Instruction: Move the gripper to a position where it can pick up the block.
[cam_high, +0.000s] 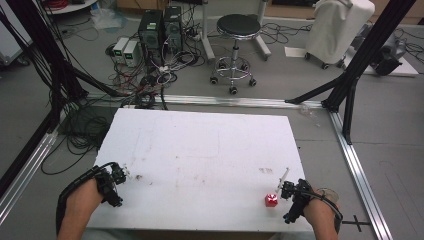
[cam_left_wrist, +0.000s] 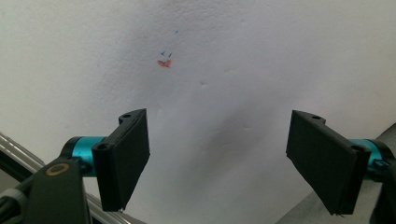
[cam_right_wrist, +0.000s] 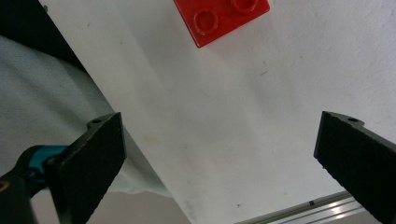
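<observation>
White counter (cam_high: 200, 150) with faint scuffs and pen marks. Left gripper (cam_high: 119, 175) at about 8 o'clock on the counter, near the left edge, hand (cam_high: 82, 200) entering from the bottom. Left gripper view: fingers (cam_left_wrist: 123, 156) spread wide, nothing between, bare counter ahead with a small orange and blue mark (cam_left_wrist: 164, 63) at 12 o'clock. Right gripper (cam_high: 287, 190) at about 4 o'clock, near the front right corner, hand (cam_high: 320, 212) behind it. Right gripper view: fingers (cam_right_wrist: 88, 163) spread wide, empty, hanging over the counter edge. Red studded brick (cam_high: 271, 200) flat on the counter just beside the right gripper, at its 9 o'clock in the high view; apart from the fingers, at 12 o'clock in the right gripper view (cam_right_wrist: 222, 18), partly cut off by the top border. Thin white stick (cam_high: 283, 177) by the right gripper, slanting toward 1 o'clock; attachment unclear. Beyond the counter: black stool (cam_high: 237, 30), computer towers (cam_high: 160, 27), cable tangle (cam_high: 145, 80) on the floor.
</observation>
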